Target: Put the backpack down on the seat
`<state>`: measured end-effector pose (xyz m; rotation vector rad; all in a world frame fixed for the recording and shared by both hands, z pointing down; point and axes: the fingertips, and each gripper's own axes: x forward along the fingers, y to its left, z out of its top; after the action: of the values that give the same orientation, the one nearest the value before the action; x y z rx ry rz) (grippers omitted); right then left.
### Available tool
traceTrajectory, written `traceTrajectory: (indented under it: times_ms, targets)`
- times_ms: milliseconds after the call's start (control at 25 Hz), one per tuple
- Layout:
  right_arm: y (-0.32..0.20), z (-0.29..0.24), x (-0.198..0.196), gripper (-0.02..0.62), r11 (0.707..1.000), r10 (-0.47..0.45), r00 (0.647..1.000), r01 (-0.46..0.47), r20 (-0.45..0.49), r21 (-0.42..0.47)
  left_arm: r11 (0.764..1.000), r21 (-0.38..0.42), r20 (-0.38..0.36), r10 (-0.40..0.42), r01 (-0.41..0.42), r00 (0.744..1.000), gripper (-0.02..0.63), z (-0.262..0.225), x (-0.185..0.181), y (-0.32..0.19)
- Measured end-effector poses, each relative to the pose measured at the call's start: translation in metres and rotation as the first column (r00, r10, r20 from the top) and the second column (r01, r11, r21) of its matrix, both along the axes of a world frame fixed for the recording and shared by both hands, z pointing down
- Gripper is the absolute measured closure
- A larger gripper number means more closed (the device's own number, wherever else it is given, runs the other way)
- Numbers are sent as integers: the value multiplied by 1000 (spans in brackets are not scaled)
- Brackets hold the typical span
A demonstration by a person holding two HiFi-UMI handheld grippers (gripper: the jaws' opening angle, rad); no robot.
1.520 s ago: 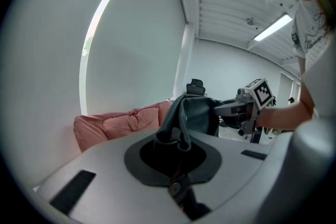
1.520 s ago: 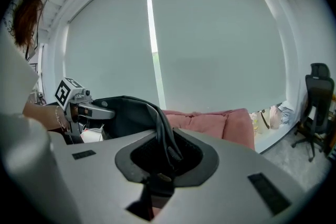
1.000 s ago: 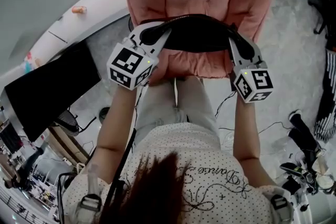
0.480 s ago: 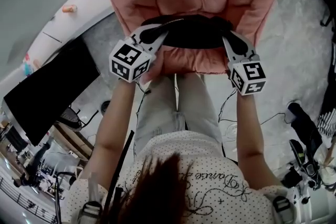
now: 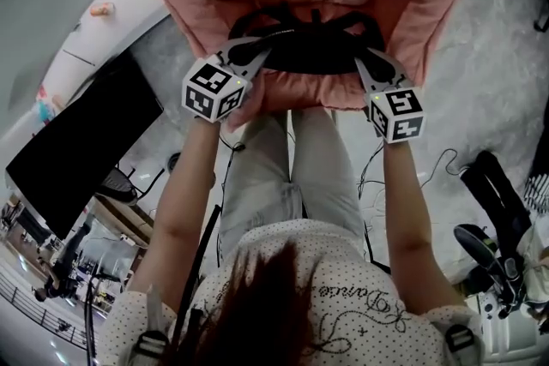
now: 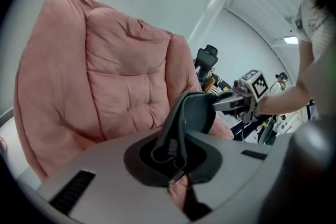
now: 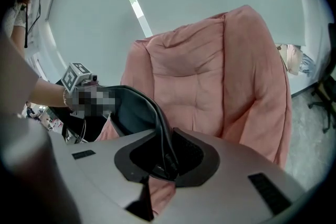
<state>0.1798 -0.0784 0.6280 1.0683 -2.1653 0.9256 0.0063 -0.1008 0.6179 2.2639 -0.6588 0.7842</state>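
So the person is standing right up against a big puffy pink armchair, a gripper in each hand, and the black backpack is strung out between the two. The left gripper has its jaws squeezed together on the bag's left end. In the left gripper view, dark fabric and a bit of cord are bunched up right in the pinch. The right gripper is the same deal on the other end, jaws nipped onto a folded black edge of the bag. Both point forward and down toward the chair.

The bag sags in a shallow curve over the front part of the seat cushion, with the backrest standing up behind it. Whether its bottom is actually touching the cushion, none of the views really shows.

Off to the left of the chair there's a black flat screen by a curved white desk, and a few cables trail over the grey floor near the person's legs
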Motion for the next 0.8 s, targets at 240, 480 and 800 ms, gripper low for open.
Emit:
traceTrajectory:
  times_ms: [240, 480, 800]
  targets:
    - [-1, 18, 14, 522, 998, -10, 999, 8, -40, -57, 999, -36, 22, -12, 13, 1000, 584, 25, 11, 1]
    - [-14, 51, 13, 517, 996, -18, 996, 11, -92, -83, 998, -50, 37, -24, 26, 999, 580, 64, 8, -9]
    - [-2, 96, 10, 511, 991, -50, 993, 36, -107, -130, 998, -58, 85, 1, 4, 996, 580, 101, 6, 2]
